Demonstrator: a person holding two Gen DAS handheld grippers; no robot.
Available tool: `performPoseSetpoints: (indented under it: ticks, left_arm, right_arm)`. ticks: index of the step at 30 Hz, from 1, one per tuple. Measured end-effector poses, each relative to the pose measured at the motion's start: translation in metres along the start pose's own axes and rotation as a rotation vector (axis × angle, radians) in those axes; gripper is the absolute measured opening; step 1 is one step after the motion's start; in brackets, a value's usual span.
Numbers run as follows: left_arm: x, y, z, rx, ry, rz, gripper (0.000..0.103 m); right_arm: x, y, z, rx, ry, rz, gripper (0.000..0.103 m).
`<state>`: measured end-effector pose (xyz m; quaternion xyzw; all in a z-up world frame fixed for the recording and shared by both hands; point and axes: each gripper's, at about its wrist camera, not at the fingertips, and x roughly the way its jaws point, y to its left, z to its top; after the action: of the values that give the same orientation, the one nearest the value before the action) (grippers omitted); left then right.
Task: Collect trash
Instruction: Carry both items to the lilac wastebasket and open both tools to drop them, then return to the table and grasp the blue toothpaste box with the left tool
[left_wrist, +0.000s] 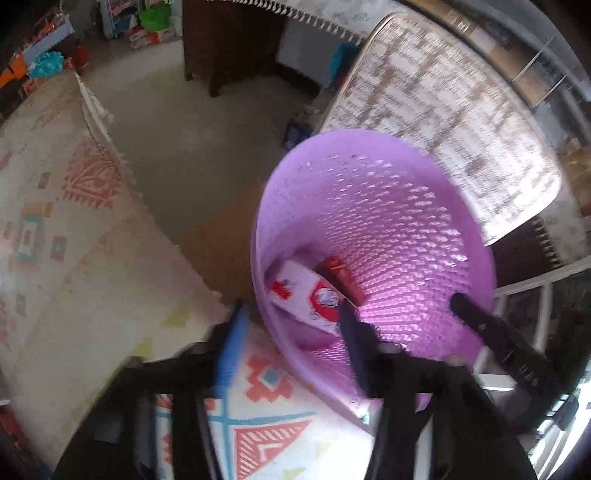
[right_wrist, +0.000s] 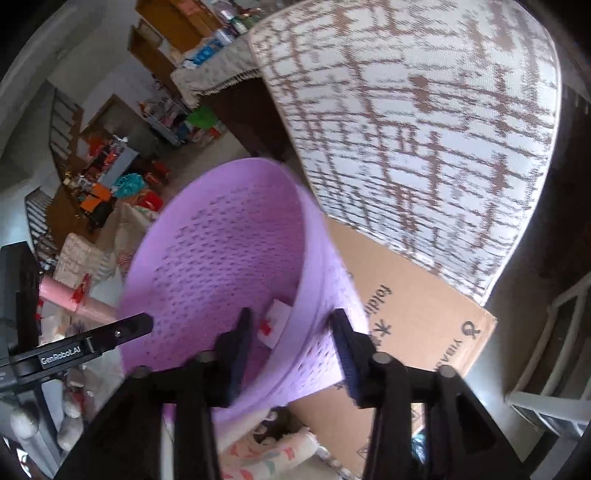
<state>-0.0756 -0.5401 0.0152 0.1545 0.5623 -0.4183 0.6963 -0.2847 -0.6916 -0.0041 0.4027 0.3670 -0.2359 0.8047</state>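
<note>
Two claws work at one purple perforated basket (right_wrist: 221, 258). The right claw (right_wrist: 291, 354) straddles the basket's near wall, one finger inside and one outside against the mesh, seemingly clamped on it, though blur leaves the contact uncertain. The left claw (left_wrist: 291, 332) is spread wide and holds nothing; one finger hangs outside the rim over a patterned rug (left_wrist: 55, 221), the other reaches into the basket mouth. Just beyond that inner finger, at the basket's bottom, lie a white carton (left_wrist: 306, 295) and a red box (left_wrist: 343, 277), touching each other. Beyond the right claw, outside the basket, stand a cardboard box (right_wrist: 406, 295) and a patterned cushion (right_wrist: 424, 129). The step appears to be steadying or carrying the basket. Next, the free left claw likely must find another piece of trash.
</note>
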Motion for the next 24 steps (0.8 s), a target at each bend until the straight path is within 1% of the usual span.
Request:
performPoseSetpoints:
  ticks: [2,4,6,9,12,14,15,19,22,24]
  left_arm:
    - [-0.013,0.0,-0.006,0.0,-0.033,-0.011,0.059]
    - [-0.031,-0.005,-0.014,0.037,-0.075,-0.002,0.059]
    - [-0.05,-0.009,-0.025,0.074,-0.121,0.01,0.06]
    - [-0.081,-0.016,-0.049,0.123,-0.186,-0.006,0.063]
    - [-0.099,-0.026,-0.066,0.154,-0.221,-0.024,0.064]
    - [-0.112,-0.031,-0.079,0.174,-0.247,-0.03,0.064]
    - [-0.117,-0.033,-0.083,0.179,-0.259,-0.03,0.064]
    - [-0.134,-0.039,-0.09,0.176,-0.304,-0.033,0.064]
    - [-0.152,-0.041,-0.1,0.179,-0.34,-0.012,0.064]
    - [-0.162,-0.042,-0.106,0.187,-0.363,0.015,0.07]
  right_arm:
    - [-0.01,0.001,-0.003,-0.008,-0.031,-0.011,0.075]
    - [-0.031,-0.004,-0.01,-0.025,-0.098,-0.051,0.076]
    - [-0.051,-0.015,-0.019,-0.028,-0.147,-0.077,0.076]
    - [-0.089,-0.048,-0.045,-0.011,-0.208,-0.139,0.076]
    - [-0.115,-0.081,-0.068,0.019,-0.238,-0.223,0.076]
    - [-0.132,-0.109,-0.083,0.054,-0.249,-0.296,0.076]
    - [-0.139,-0.122,-0.089,0.071,-0.254,-0.318,0.076]
    - [-0.152,-0.154,-0.102,0.117,-0.251,-0.359,0.076]
    - [-0.153,-0.158,-0.105,0.11,-0.251,-0.365,0.076]
    - [-0.153,-0.152,-0.105,0.081,-0.261,-0.36,0.076]
